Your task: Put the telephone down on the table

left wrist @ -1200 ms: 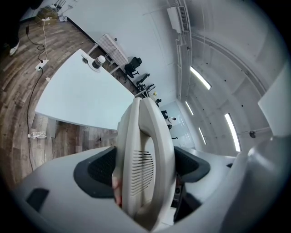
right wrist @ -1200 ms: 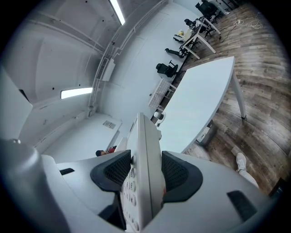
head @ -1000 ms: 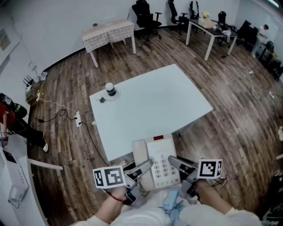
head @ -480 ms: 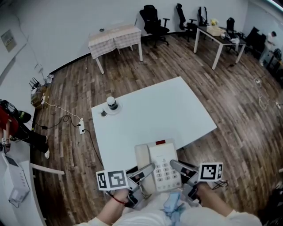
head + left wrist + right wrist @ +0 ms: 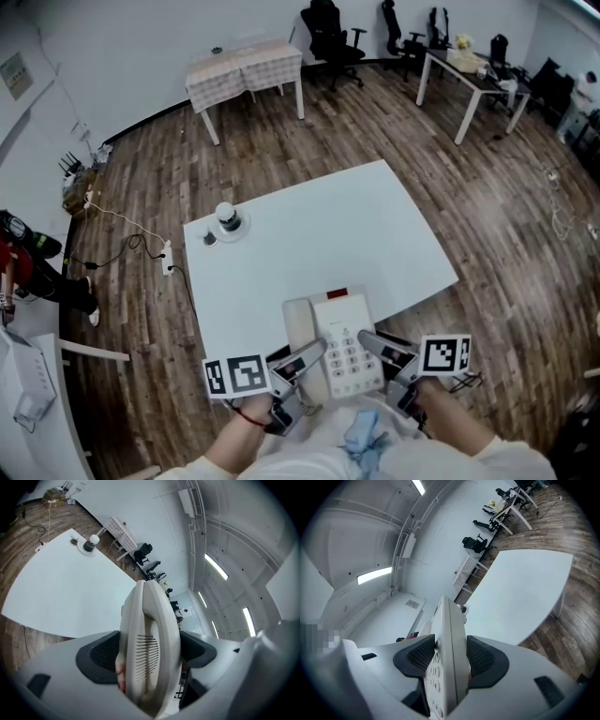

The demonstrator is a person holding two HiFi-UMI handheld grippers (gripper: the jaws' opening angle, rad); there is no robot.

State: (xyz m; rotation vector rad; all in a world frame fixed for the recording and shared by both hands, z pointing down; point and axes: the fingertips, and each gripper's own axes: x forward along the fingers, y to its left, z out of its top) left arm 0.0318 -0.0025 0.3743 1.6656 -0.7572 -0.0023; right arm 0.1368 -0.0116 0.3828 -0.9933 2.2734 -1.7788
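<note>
A cream desk telephone (image 5: pixel 336 343) with a keypad and a red strip at its top hangs over the near edge of the white table (image 5: pixel 309 244). My left gripper (image 5: pixel 302 361) is shut on its left side, where the handset (image 5: pixel 147 648) rests. My right gripper (image 5: pixel 378 353) is shut on the telephone's right edge (image 5: pixel 451 658), with the keypad facing left in the right gripper view. Both pads press flat against the housing. Whether the telephone touches the tabletop cannot be told.
A small black-and-white cup on a saucer (image 5: pixel 225 219) and a little dark item (image 5: pixel 208 238) sit at the table's far left corner. A power strip and cables (image 5: pixel 167 255) lie on the wood floor at left. Another table (image 5: pixel 246 66) and office chairs stand beyond.
The view has shifted slightly; the telephone and both grippers stay together near the table's near edge, a little further over it than a second ago.
</note>
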